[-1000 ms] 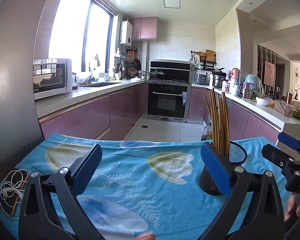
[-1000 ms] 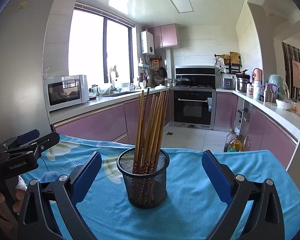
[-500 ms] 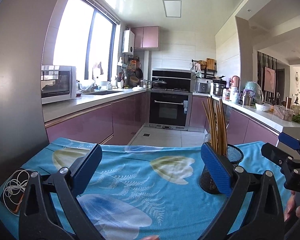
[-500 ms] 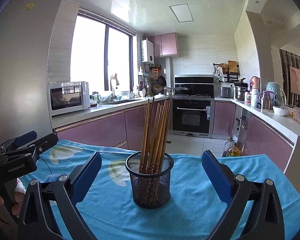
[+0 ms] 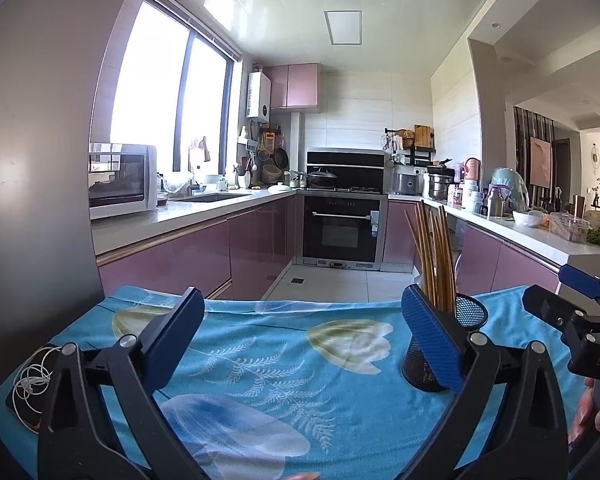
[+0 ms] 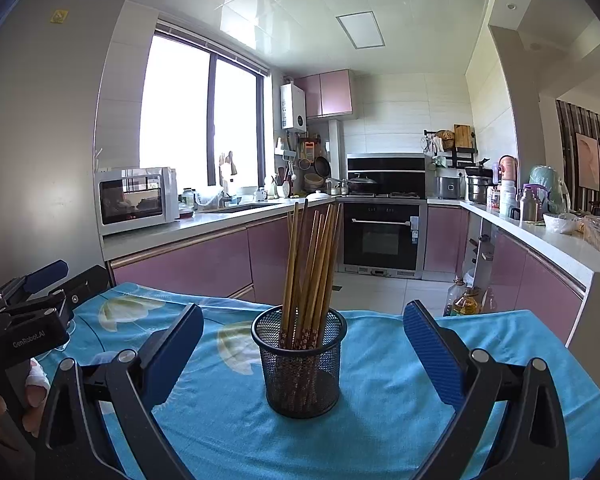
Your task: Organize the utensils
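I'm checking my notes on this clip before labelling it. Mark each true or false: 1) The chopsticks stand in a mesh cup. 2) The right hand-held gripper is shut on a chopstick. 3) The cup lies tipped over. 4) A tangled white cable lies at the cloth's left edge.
1) True: the chopsticks stand in the black mesh cup.
2) False: the right hand-held gripper is open and holds nothing.
3) False: the cup stands upright on the blue cloth.
4) True: the white cable lies there, beside the open left hand-held gripper.
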The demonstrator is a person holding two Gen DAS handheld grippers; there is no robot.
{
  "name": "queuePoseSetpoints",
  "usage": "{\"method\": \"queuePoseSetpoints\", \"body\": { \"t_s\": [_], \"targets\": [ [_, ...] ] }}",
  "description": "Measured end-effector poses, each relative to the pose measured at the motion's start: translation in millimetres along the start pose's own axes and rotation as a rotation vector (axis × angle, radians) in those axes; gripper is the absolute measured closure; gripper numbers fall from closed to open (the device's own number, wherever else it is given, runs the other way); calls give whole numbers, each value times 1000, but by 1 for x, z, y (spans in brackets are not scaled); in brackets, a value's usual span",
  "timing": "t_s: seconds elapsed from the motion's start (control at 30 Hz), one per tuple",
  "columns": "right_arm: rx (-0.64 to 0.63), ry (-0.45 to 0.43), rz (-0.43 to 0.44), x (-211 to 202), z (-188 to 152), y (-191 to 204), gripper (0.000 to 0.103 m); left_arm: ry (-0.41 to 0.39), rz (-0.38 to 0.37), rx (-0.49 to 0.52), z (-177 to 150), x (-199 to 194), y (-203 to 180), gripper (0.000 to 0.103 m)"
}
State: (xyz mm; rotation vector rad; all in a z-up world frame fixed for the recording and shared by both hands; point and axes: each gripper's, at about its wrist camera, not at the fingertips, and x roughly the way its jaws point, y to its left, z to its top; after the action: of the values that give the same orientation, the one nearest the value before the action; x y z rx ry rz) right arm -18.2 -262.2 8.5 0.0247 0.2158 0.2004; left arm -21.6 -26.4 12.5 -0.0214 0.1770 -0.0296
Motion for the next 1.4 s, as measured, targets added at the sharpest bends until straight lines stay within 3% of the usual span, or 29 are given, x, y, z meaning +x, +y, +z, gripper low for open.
{"method": "queuePoseSetpoints", "body": {
  "t_s": [1.4],
  "targets": [
    [20, 7, -3, 1, -2, -2, 6, -28, 0, 12, -1, 0, -2, 6]
  ]
}}
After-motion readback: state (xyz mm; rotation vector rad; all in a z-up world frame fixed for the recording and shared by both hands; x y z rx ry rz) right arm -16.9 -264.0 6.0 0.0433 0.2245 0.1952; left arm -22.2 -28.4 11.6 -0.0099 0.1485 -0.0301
